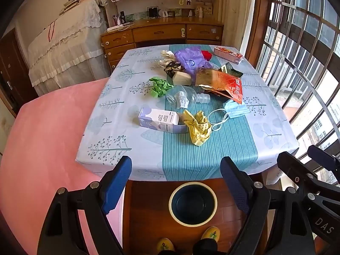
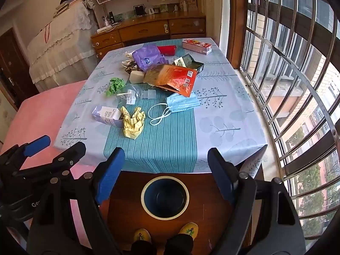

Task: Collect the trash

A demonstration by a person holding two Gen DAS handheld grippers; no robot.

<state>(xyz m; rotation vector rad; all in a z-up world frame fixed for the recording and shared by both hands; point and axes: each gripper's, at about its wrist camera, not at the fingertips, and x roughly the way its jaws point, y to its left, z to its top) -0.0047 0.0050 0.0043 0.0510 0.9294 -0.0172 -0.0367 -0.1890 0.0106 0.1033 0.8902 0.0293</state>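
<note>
Trash litters the table (image 1: pixel 110 127): orange foil pouch (image 1: pixel 225 82) at twelve o'clock, purple carton (image 1: pixel 159 120) at nine, clear bottle (image 1: pixel 184 98) and yellow paper wad (image 1: pixel 198 127) central. Bin (image 1: pixel 193 204) on the floor at six, apparently empty. Left gripper (image 1: pixel 176 170) and right gripper (image 2: pixel 165 159) hover there, both spread wide.

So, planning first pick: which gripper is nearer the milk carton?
Left. The left gripper hangs almost straight before the milk carton; the right gripper is off to its right.
</note>
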